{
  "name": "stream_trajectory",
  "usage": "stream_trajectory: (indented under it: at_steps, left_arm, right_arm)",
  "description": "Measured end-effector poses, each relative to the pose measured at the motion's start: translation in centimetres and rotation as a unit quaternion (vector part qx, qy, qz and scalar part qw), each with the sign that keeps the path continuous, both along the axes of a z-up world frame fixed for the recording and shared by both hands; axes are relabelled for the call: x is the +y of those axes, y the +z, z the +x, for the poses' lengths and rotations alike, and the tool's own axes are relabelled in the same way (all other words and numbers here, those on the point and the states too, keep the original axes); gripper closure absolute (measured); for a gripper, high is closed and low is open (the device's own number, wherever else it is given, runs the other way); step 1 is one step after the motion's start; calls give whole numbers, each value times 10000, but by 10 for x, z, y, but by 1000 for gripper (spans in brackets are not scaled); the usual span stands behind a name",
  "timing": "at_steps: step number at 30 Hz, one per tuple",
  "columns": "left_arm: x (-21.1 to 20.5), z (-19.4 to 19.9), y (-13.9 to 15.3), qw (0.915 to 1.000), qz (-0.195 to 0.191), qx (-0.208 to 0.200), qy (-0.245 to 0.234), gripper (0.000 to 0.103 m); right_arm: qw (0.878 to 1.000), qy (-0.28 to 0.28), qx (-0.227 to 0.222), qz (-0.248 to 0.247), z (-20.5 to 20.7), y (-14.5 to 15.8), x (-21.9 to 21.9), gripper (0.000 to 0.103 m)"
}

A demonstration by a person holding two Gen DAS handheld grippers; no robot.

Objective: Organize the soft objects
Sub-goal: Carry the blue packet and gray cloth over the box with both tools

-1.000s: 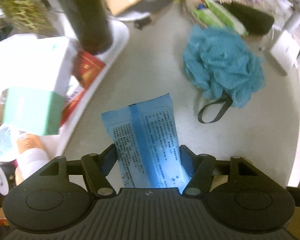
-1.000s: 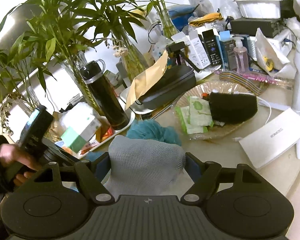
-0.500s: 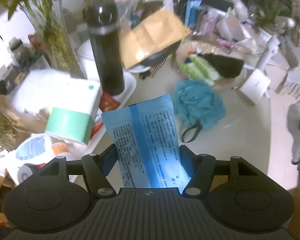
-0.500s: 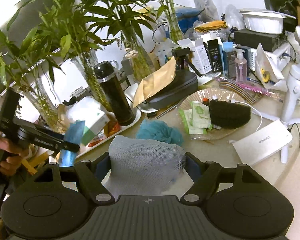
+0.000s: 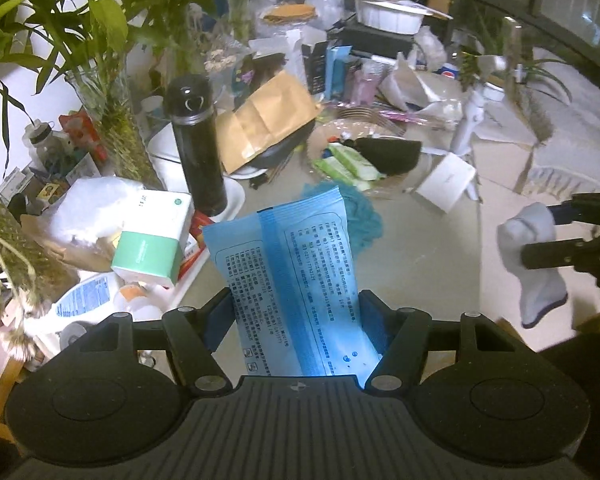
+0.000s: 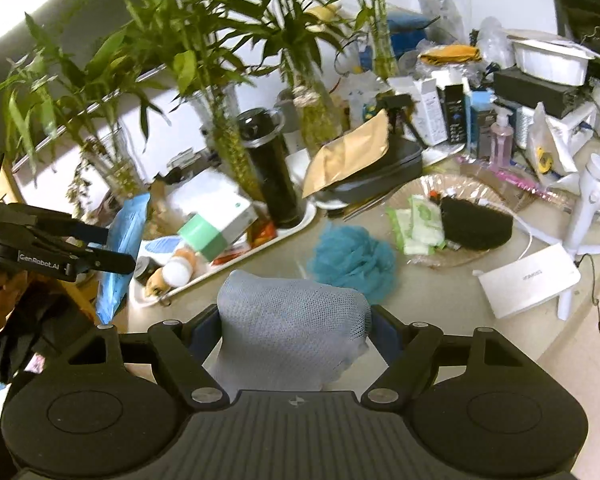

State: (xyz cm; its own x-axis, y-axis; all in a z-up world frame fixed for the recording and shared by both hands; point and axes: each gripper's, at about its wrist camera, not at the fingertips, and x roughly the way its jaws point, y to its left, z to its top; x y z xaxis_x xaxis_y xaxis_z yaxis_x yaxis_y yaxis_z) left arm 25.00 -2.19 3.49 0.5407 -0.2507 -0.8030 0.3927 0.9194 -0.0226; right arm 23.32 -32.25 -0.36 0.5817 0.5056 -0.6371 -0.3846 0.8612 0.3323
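My left gripper (image 5: pixel 296 320) is shut on a blue printed soft pack (image 5: pixel 292 276), held up above the table; the same pack (image 6: pixel 120 248) shows at the left of the right wrist view, in the left gripper (image 6: pixel 112 248). A grey mesh sock (image 6: pixel 288 332) is clamped in my right gripper (image 6: pixel 296 332); in the left wrist view that sock (image 5: pixel 534 252) hangs from the right gripper (image 5: pixel 540 236) at the right edge. A teal bath pouf (image 6: pixel 352 260) lies on the table, beside a clear dish (image 6: pixel 460 188) with green wipe packs (image 6: pixel 416 220) and a black pouch (image 6: pixel 476 224).
A black flask (image 6: pixel 274 176) stands on a white tray (image 6: pixel 300 220) with a green-and-white box (image 6: pixel 216 224) and bottles. Bamboo vases (image 6: pixel 228 136), a brown envelope on a black case (image 6: pixel 352 160), cartons, a white box (image 6: pixel 528 280) and a white stand (image 6: pixel 584 216) crowd the table.
Both grippers have risen and pulled back from the table, each keeping its load. The views now take in far more of the tabletop, and the right gripper with the sock has come into the left view.
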Motion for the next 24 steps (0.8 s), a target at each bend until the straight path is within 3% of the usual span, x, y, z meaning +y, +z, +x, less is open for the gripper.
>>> stream_trajectory:
  at_steps: [12,19,24]
  left_arm:
    - [-3,-48,3,9969,-415,658,-127,37]
    - [-11,-61,-19,9857,-764,1500,-42,37]
    - [-20,-64,-33,9778,-1043,1813,-73,35]
  right_arm:
    - [9987,445,157,-170,-42,23,21,23]
    - [9987,467,90,-184,-57,29,18,23]
    - [9989,437,62,-177,-64,31,15,23]
